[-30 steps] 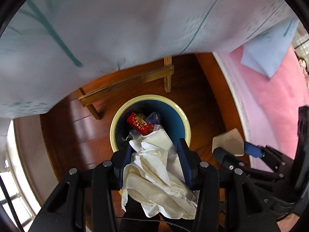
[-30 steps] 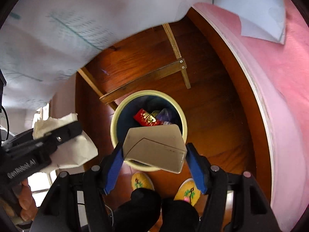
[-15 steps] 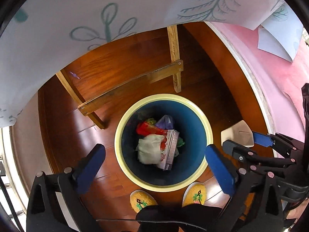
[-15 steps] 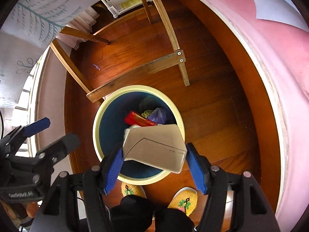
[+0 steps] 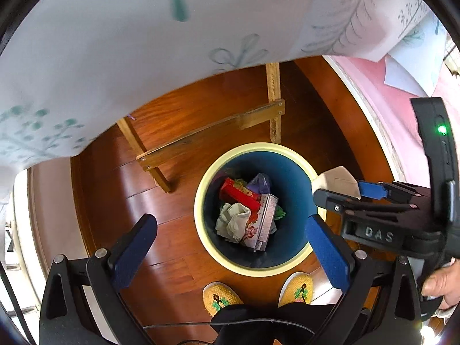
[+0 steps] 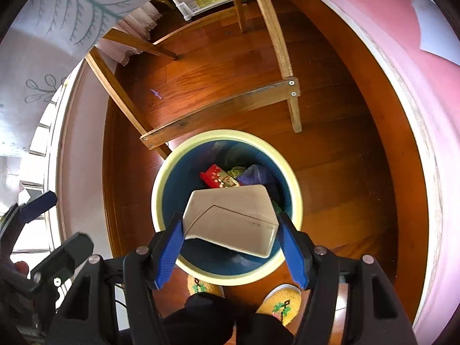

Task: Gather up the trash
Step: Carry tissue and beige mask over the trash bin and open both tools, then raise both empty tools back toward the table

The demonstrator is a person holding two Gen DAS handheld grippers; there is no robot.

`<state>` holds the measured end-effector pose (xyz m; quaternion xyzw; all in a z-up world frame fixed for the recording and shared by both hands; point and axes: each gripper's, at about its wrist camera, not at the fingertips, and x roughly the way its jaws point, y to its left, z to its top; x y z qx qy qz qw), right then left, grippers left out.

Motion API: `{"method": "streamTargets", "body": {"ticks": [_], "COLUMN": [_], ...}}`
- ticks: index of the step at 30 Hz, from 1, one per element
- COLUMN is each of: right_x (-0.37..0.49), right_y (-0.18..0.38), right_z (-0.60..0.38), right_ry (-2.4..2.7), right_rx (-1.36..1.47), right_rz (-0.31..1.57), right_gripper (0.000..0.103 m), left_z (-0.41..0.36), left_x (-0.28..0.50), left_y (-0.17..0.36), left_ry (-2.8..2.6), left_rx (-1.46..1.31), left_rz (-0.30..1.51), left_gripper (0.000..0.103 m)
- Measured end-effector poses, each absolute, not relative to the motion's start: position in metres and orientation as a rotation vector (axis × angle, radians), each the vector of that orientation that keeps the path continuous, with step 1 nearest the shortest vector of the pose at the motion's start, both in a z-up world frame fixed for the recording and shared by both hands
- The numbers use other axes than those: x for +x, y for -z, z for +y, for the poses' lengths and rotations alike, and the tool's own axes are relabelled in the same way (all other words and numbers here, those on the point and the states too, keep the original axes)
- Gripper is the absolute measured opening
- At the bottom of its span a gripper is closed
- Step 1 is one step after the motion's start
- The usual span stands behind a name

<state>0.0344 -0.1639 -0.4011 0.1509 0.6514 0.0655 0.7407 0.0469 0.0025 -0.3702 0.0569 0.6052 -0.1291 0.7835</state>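
Observation:
A round bin (image 5: 201,201) with a cream rim and blue inside stands on the wooden floor; it also shows in the right wrist view (image 6: 161,178). In it lie a crumpled white paper (image 5: 233,221), a red wrapper (image 5: 238,194), a flat box and a purple bag. My left gripper (image 5: 230,247) is open and empty above the bin's near side. My right gripper (image 6: 230,235) is shut on a beige carton (image 6: 233,220) and holds it over the bin's opening. The carton also shows in the left wrist view (image 5: 336,179), over the bin's right rim.
A wooden table frame (image 5: 207,135) stands just beyond the bin, under a white patterned tablecloth (image 5: 143,43). A pink rug (image 6: 425,115) lies to the right. The person's yellow slippers (image 5: 296,286) stand against the bin's near edge.
My left gripper opened and the crumpled white paper dropped into the bin. My right gripper moved with the carton from beside the bin to over its opening.

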Motion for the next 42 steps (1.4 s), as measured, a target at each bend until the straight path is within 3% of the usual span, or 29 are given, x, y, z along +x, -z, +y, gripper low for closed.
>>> {"method": "streamTargets", "body": {"ticks": [3,5,7,27,42], "right_x": [0.037,0.039,0.041,0.033,0.01], "right_y": [0.398,0.392,0.383,0.27,0.136], "right_z": [-0.16,-0.155,-0.15,-0.153,-0.169], "right_ry": [-0.148,-0.154,-0.16,-0.103,-0.177], "right_rx": [0.339,0.334,0.323,0.348,0.278], "right_rz": [1.429,1.414,1.395,1.374,1.33], "right_gripper": [0.071,0.082,0.084,0.084,0.084], "left_z": [0.013,0.019,0.025,0.033,0.018], "left_x": [0.043,0.041,0.039,0.037,0.029], "left_y": [0.36,0.353,0.344,0.199,0.081], "left_ry": [0.265,0.259,0.253,0.256,0.258], "left_rx": [0.109,0.098,0.092,0.124,0.132], "left_rz": [1.29,1.283,1.272,1.209,1.196], "left_gripper": [0.102,0.102,0.102,0.102,0.102]}}
